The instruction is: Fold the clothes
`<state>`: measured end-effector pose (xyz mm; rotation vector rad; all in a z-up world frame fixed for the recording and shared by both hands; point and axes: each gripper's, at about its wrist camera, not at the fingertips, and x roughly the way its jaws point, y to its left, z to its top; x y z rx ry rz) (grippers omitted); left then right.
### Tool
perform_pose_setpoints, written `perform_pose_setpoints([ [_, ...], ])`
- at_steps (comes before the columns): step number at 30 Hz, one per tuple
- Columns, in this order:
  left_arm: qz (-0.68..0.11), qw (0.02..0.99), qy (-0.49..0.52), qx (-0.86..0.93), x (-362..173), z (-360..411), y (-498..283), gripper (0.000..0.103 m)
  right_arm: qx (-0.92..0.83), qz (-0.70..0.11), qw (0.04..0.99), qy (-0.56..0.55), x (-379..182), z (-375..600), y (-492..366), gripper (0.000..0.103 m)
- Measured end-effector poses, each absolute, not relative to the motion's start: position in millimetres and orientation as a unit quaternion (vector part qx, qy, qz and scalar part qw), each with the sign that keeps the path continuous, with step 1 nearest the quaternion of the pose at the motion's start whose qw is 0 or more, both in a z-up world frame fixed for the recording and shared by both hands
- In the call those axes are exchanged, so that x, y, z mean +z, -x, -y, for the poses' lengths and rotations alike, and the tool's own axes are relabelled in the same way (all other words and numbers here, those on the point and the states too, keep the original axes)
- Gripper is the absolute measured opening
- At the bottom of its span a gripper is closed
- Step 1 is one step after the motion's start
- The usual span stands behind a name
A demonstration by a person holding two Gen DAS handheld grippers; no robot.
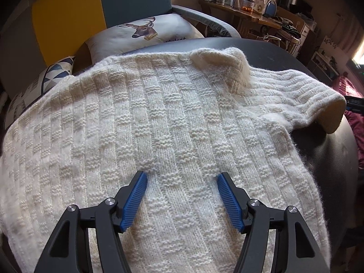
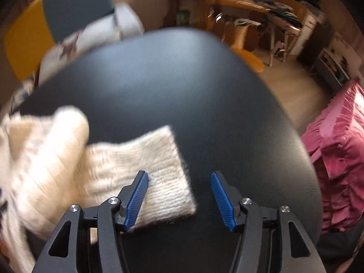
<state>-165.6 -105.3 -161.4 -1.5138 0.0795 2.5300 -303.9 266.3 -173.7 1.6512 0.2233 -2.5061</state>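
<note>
We see a cream knitted sweater (image 1: 159, 118) spread flat over a black desk (image 1: 273, 52). In the left wrist view it covers most of the top. Its left side reaches the desk's left edge, close to two pillows (image 1: 145, 34) on a sofa with yellow and blue back panels (image 1: 68, 16). The collar (image 1: 227, 68) stands up as a soft ridge near the far edge. One sleeve (image 1: 307, 100) runs to the right, and its cuff hangs a little past the right edge of the desk. A strip of bare black top stays free behind the collar and on the right, below the sleeve.

In the right wrist view, which is blurred, the sleeve end (image 2: 159, 170) lies flat on the black top. Beyond it and to the right, a large bare part of the desk (image 2: 182, 79) is open, up to its curved far edge. A pink ruffled cloth (image 2: 341, 159) lies just past the right edge.

The left gripper (image 1: 180, 179) hovers over the body of the sweater with its blue pads (image 1: 134, 200) well apart. Nothing is between them except the knit under them, and we cannot tell if the tips touch it.

The right gripper (image 2: 179, 179) is also spread wide. Its left pad (image 2: 136, 198) is over the sleeve end and its right pad (image 2: 223, 200) over bare desk. It grips nothing.
</note>
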Motion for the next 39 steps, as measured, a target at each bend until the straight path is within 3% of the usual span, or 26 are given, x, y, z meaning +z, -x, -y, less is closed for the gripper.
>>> perform_pose_setpoints([
  [1,-0.027,0.096,0.511,0.854,-161.3,105.4,165.9,0.066,-0.832,-0.090,0.073,-0.542,-172.6,-261.4,301.9,0.045],
  [2,-0.027,0.096,0.511,0.854,-161.1,105.6,166.2,0.066,-0.830,-0.103,0.077,-0.543,-172.1,-258.4,298.2,0.025],
  [5,-0.026,0.097,0.509,0.855,-160.4,104.1,166.3,0.067,-0.823,-0.175,0.054,-0.538,-168.9,-252.5,285.1,0.010],
  [8,-0.027,0.097,0.508,0.855,-160.8,104.7,169.7,0.067,-0.826,-0.222,0.008,-0.518,-157.1,-269.8,269.9,0.010],
  [11,-0.026,0.100,0.508,0.855,-161.4,105.5,169.1,0.067,-0.837,-0.205,-0.045,-0.505,-137.7,-308.4,253.0,0.010],
  [16,-0.031,0.100,0.508,0.855,-161.8,104.6,170.2,0.068,-0.819,-0.159,-0.105,-0.542,-161.2,-360.8,235.1,0.011],
  [19,-0.033,0.101,0.510,0.853,-162.2,103.7,172.5,0.069,-0.829,-0.109,-0.112,-0.537,-155.3,-380.9,225.8,0.022],
  [22,-0.021,0.107,0.520,0.847,-159.0,106.4,176.8,0.068,-0.855,-0.101,-0.116,-0.495,-129.6,-375.0,220.2,0.023],
  [26,0.071,0.131,0.515,0.845,-139.5,128.1,195.2,0.065,-0.894,-0.066,-0.023,-0.443,-92.4,-340.3,217.2,0.027],
  [29,0.118,0.131,0.497,0.850,-122.3,141.2,221.0,0.061,-0.888,-0.061,0.061,-0.452,-95.7,-304.6,222.3,0.027],
  [33,0.083,0.123,0.492,0.858,-114.4,129.7,262.3,0.050,-0.867,-0.088,0.108,-0.478,-121.5,-271.9,235.4,0.027],
  [39,-0.039,0.113,0.504,0.855,-134.0,82.5,307.4,0.034,-0.840,-0.153,0.068,-0.517,-163.3,-271.7,233.2,0.029],
])
